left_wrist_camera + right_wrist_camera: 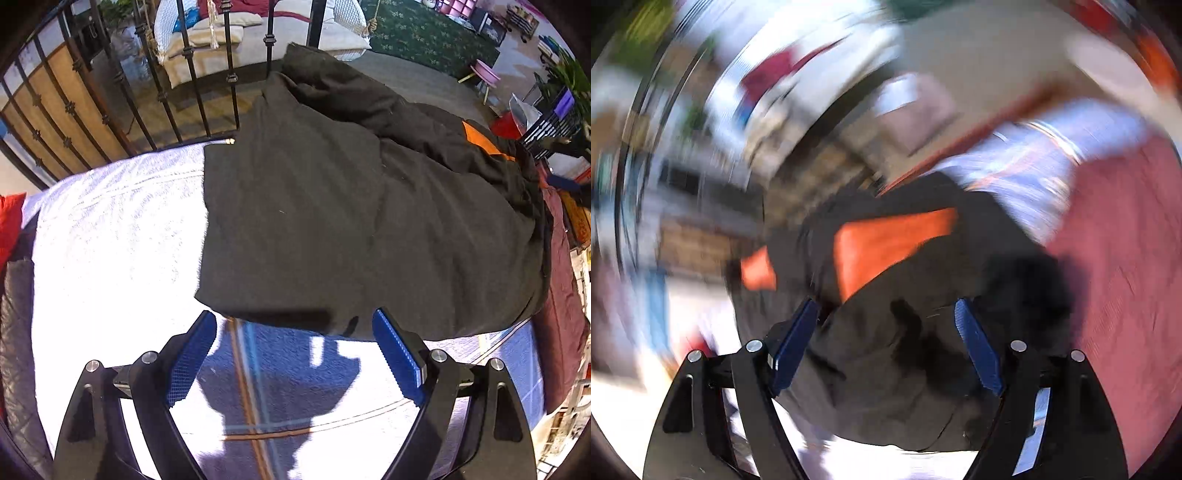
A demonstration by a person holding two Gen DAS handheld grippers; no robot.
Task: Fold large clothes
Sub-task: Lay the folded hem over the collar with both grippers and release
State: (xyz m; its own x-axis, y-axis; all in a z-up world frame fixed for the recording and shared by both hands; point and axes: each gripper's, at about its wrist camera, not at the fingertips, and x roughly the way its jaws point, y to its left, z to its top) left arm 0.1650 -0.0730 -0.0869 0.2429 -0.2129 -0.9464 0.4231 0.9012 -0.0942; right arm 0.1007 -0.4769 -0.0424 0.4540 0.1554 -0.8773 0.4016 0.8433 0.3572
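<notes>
The left wrist view looks steeply down along its own fingers (207,343) onto a bed (110,240), from close above; the dark garment (332,221) fills the middle of the frame, a black railing (122,92) and the room beyond sit in the upper part. The right wrist view is heavily blurred; it looks down past its fingers (975,343) from nearer still, the garment (905,350) filling the lower middle. Both views share the garment with its orange patch (480,142) (886,240) and the bed.

matt dark cloth garment (332,221); rough white woven bedspread (110,240); ridged blue tool pads (397,354)
</notes>
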